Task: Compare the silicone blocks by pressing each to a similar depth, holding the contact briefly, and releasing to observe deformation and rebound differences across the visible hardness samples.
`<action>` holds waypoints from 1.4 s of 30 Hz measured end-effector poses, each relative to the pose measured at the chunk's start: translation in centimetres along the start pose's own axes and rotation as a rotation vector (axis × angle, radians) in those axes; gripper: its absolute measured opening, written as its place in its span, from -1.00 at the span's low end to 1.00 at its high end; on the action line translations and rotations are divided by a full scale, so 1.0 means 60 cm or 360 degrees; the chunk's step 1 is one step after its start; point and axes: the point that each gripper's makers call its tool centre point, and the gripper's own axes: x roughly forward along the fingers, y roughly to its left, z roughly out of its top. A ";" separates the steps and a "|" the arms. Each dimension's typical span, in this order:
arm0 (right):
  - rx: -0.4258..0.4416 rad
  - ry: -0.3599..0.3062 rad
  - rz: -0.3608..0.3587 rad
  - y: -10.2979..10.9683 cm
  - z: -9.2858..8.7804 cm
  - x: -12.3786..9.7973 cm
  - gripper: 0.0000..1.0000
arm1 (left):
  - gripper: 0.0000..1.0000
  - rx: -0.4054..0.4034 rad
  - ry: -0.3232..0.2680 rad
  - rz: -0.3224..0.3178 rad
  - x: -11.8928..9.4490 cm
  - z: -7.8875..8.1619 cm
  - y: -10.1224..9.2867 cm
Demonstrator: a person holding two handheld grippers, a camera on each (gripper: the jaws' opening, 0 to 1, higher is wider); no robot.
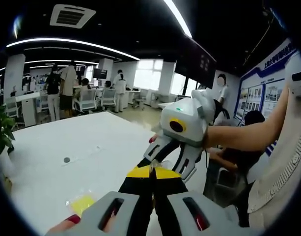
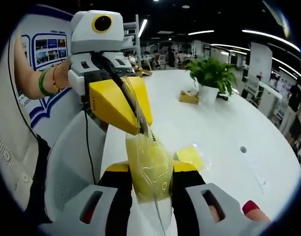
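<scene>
Each camera sits just behind its own jaws and looks out along them. The left gripper view faces across the white surface (image 1: 91, 142) toward the far desks. The right gripper view faces the other way, toward a plant (image 2: 211, 73). Both see that surface, and each sees the other gripper very close.

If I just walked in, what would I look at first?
Probably the yellow squishy block in a clear bag, squeezed between the right tongs low in the right gripper view, with the left tongs pinching the bag's top. After that, the green potted plant farther back on the big white table, and another small yellow piece lying on the table in the left gripper view.
</scene>
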 end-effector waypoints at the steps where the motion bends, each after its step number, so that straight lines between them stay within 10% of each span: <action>1: -0.0001 0.0002 -0.0001 0.000 -0.001 0.000 -0.47 | -1.00 -0.0011 0.0000 -0.0008 0.000 -0.001 -0.002; 25: 0.0067 0.0007 -0.0029 0.008 -0.011 -0.002 -0.10 | -1.00 -0.0121 0.0018 -0.0007 -0.006 -0.019 -0.005; 42: 0.0179 -0.0168 -0.0303 0.009 0.005 -0.059 0.33 | -1.00 -0.0212 0.0031 -0.0009 0.004 -0.052 0.000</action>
